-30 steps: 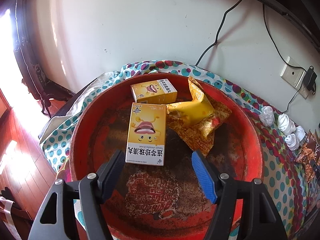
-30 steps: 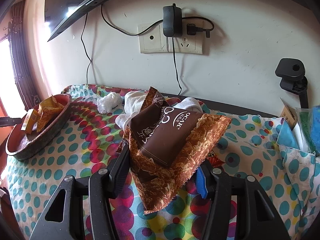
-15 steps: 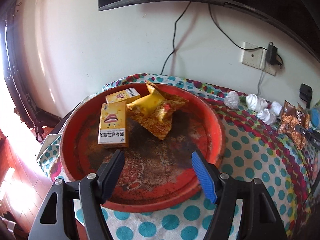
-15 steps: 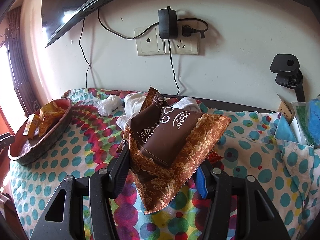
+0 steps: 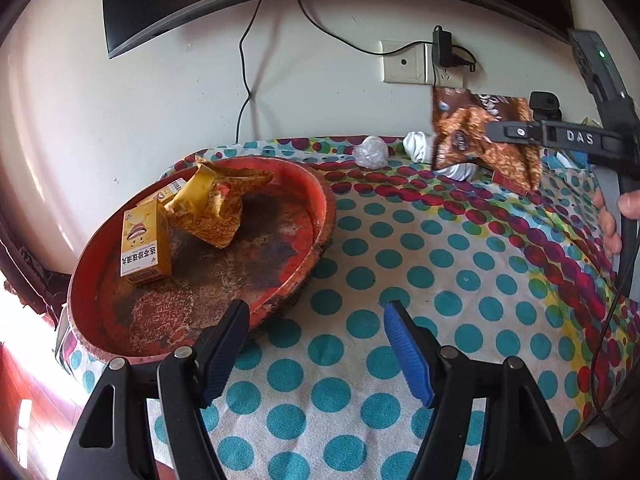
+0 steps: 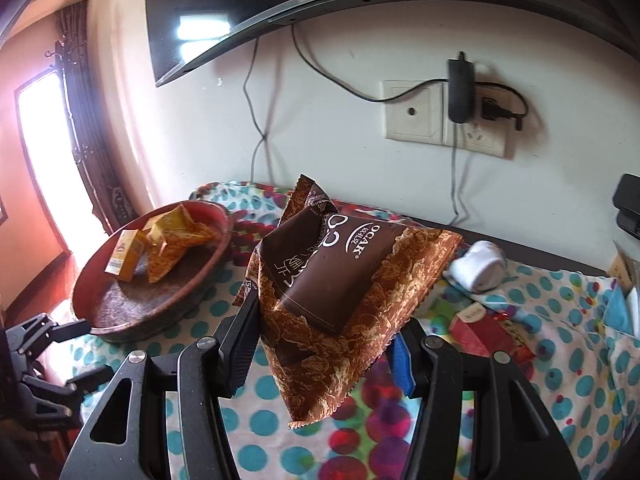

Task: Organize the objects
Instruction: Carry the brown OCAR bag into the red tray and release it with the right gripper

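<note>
**Brown snack bag is up in the air, and the red tray waits on the left**

Brown snack bag point(image 6: 340, 280) hangs above the dotted cloth point(image 5: 400, 280), pinched at its low end by the right gripper point(image 6: 324, 344). Its long side tips up and away from the tongs, toward the far wall. The jaws are squeezed in on the bag.

The red tray point(image 6: 160, 312) sits to the far left of the bag, well apart from it. So I think the bag must travel left and a bit farther away to land there. The right gripper is the one to do it, since it has the bag.

In the tray lie two yellow boxes point(image 5: 145, 242) and a yellow snack bag point(image 5: 212, 204). The near right part of the tray floor looks bare.

The left gripper point(image 5: 316, 344) hangs just beside the tray's near rim. Its jaws are wide apart and hold nothing.
</note>
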Available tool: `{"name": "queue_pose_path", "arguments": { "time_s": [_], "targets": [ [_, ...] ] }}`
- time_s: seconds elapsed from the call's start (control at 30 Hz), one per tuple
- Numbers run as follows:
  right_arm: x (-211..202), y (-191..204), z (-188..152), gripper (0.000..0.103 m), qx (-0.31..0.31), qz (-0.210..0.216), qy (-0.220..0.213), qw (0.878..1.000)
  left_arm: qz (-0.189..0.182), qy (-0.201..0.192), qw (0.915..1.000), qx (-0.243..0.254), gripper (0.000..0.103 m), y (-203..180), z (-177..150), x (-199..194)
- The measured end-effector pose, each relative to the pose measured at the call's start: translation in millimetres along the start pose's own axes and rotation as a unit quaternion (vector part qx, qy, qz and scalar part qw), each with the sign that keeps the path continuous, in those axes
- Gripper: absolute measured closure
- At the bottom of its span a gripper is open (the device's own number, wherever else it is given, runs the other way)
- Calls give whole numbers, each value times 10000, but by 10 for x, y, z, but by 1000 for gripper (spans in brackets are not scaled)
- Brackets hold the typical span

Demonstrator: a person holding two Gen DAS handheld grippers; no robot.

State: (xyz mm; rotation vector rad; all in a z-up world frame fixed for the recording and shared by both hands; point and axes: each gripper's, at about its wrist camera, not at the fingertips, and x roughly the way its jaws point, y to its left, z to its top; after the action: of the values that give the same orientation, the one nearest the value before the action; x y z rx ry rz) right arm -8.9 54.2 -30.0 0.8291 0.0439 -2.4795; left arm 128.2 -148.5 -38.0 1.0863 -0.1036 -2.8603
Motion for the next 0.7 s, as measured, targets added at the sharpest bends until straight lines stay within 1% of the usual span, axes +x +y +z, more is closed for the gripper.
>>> {"name": "queue_pose_path", "arguments": {
  "time_s": [0.13,0.27,0.33,0.4,0.5,0.57,0.7],
  "targets": [
    [208,398,180,50,-193,490,210,9984,-118,-43,9999,0,31,-17,-45,2],
    [467,755,375,50,-365,899,419,9944,-125,-143,9998,57,31,-16,-80,-30],
    [622,922,463,50,-506,1054,567,9915,-111,-136,9998,-41,31,9,-92,-28],
    [797,1078,527,50,-626,1198,742,9880,-280,-113,9993,-237,31,68,-79,-25],
    [1030,1284,551,50,-844,1317,1009,9825,-288,-213,9985,-415,31,147,-66,-61],
    [1169,1384,543,50,-949,1395,1165,9788,-225,-252,9983,-483,31,189,-58,-77],
    [1467,1482,511,50,-1176,1418,1456,9720,-92,-282,9980,-550,31,250,-50,-106]
  ]
}}
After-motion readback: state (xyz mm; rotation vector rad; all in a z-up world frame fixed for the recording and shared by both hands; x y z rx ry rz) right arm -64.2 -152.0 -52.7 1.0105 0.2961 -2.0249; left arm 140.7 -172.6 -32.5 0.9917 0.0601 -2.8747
